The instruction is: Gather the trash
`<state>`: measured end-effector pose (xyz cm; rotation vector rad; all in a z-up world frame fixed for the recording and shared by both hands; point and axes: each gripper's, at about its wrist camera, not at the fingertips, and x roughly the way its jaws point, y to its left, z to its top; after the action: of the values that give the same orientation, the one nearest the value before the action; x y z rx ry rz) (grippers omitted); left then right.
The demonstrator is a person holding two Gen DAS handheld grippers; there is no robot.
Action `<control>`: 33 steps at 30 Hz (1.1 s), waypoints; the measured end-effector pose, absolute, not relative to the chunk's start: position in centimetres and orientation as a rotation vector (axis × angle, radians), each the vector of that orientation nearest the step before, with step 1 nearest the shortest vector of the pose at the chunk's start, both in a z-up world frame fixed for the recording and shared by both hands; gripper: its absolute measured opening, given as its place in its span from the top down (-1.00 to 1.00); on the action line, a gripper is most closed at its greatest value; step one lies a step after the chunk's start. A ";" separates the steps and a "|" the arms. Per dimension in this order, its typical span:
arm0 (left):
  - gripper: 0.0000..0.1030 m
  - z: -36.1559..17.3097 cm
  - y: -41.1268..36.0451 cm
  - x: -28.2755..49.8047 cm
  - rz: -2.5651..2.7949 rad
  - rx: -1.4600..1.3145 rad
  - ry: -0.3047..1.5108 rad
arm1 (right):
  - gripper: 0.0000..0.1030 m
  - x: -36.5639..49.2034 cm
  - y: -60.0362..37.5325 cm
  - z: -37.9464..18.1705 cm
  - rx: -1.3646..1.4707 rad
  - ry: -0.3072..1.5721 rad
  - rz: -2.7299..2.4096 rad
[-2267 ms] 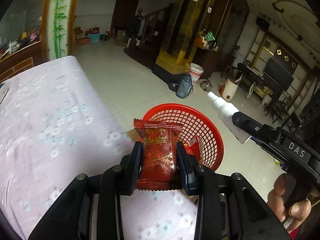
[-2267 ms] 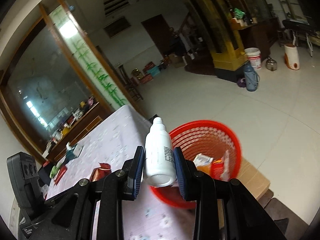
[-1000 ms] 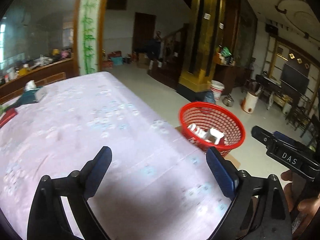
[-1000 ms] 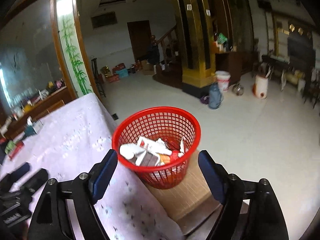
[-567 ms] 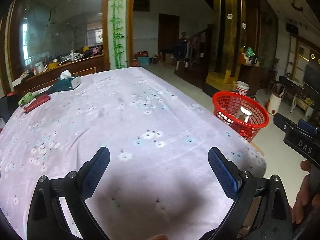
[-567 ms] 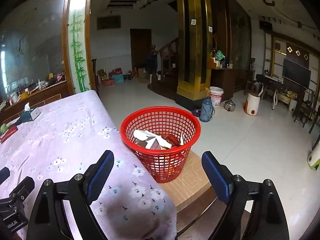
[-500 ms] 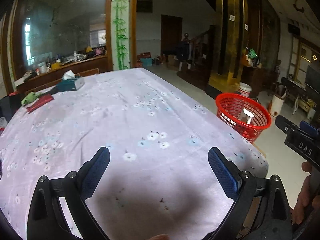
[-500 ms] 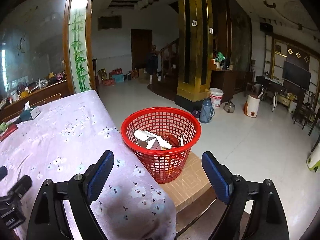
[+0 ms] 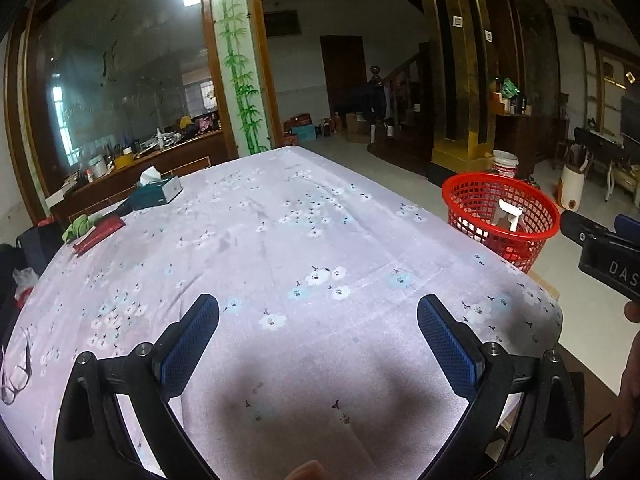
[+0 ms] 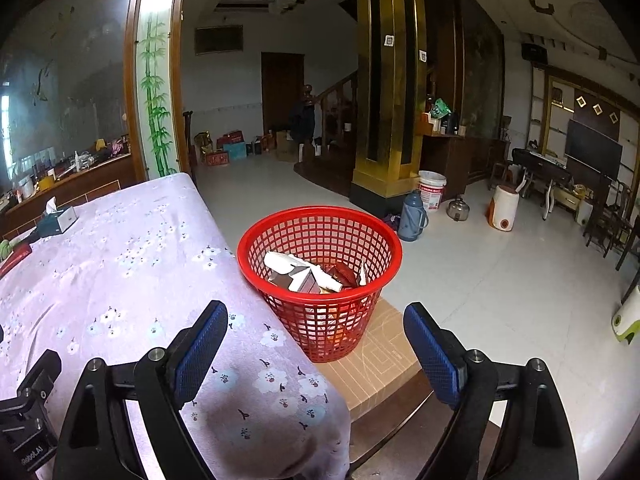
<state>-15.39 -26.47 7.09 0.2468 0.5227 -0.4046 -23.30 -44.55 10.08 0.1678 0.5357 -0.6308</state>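
Change: both grippers, which earlier clamped a red snack packet and a white bottle, now carry nothing and sit back from the basket over the tabletop.
Left gripper (image 9: 318,316): fingers spread wide, empty, above the flowered tabletop (image 9: 280,248).
Right gripper (image 10: 316,326): fingers spread wide, empty, at the tabletop's corner, facing the basket.
Red basket (image 10: 320,220): stands on a cardboard box (image 10: 376,364) just beside the tabletop edge.
Trash (image 10: 304,272): white bottle, cartons and wrappers lie inside the basket.
Far end of tabletop: tissue box (image 9: 156,190), red pouch (image 9: 100,232), green cloth (image 9: 78,226).
Near left edge: eyeglasses (image 9: 16,372).
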 end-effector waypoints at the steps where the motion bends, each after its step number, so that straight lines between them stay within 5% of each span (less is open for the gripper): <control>1: -0.92 7.1 -26.5 -15.4 -0.407 0.246 0.524 | -0.79 -23.1 -44.6 10.1 0.168 0.537 -0.630; 33: -0.92 6.5 -25.8 -15.4 -0.386 0.269 0.523 | -0.79 -22.6 -44.5 9.7 0.170 0.545 -0.617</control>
<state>-15.38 -25.81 6.53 0.2692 0.5231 -0.3860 -22.64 -44.45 9.66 0.1702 0.5449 -0.6174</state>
